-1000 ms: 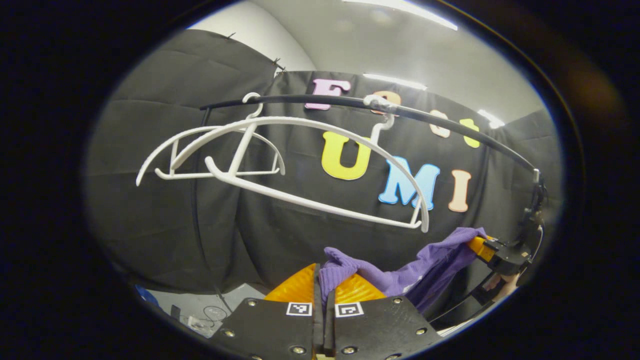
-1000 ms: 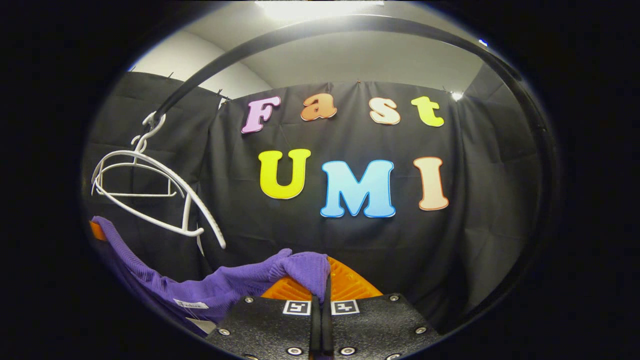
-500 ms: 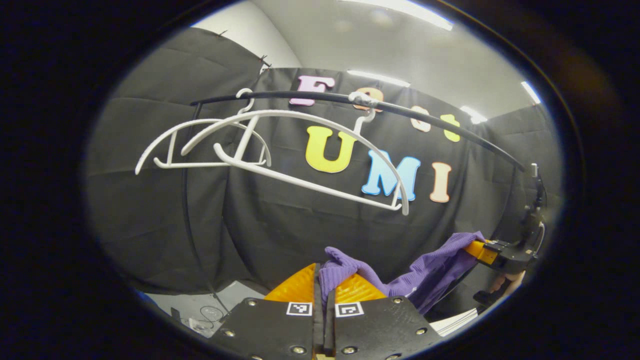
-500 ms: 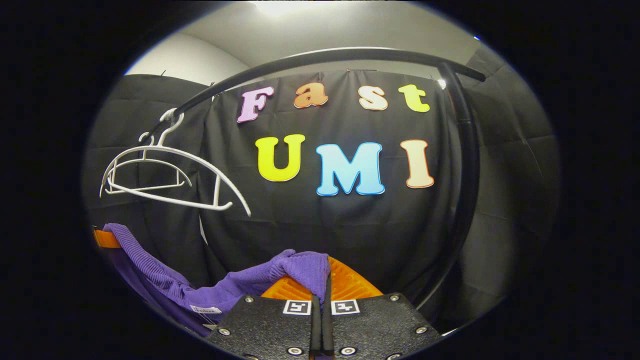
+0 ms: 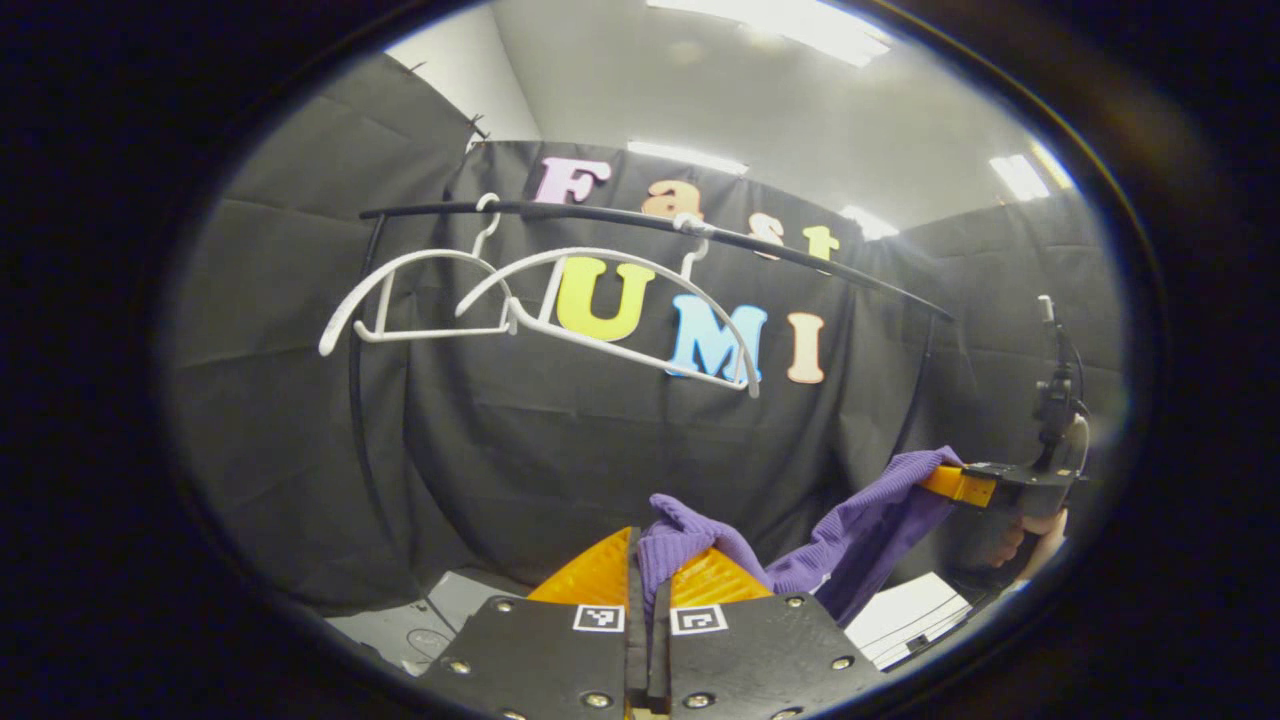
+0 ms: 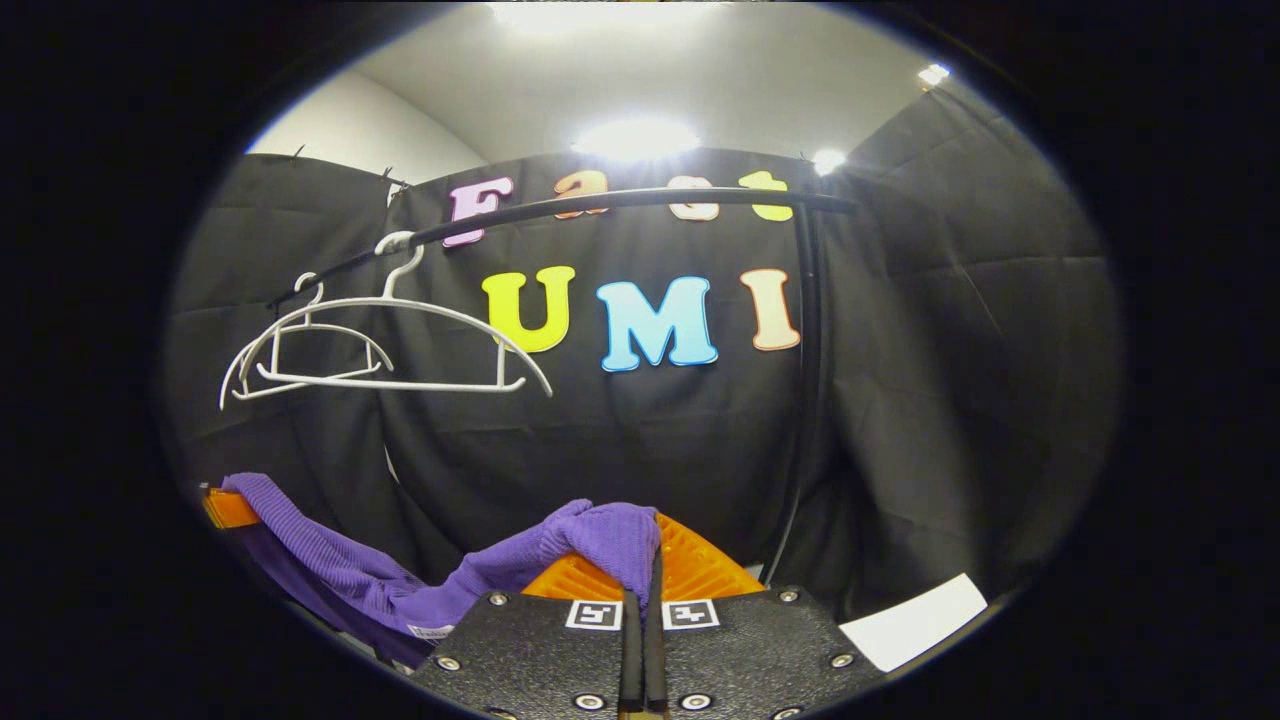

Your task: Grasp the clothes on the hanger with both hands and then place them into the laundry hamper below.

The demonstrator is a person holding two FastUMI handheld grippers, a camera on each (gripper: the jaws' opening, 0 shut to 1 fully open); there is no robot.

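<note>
Left hand-held gripper point(image 5: 648, 600): closed, pinching 1 end of the purple garment point(image 5: 860, 520).
Right hand-held gripper point(image 6: 640, 600): closed on the other end; cloth sags between the 2.
Done: garment is off; 2 white hangers point(image 6: 385, 345) hang bare on the black rail point(image 6: 620, 205).
Left: lower it into the hamper, which I cannot see.
Around: white sheet point(image 6: 915, 620) low right; nothing visibly blocks.

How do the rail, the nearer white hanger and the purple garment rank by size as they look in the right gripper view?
1. Black rail, the longest span.
2. Purple garment and nearer white hanger look about alike; the garment hangs much closer to the camera, so I won't rank them.
</note>
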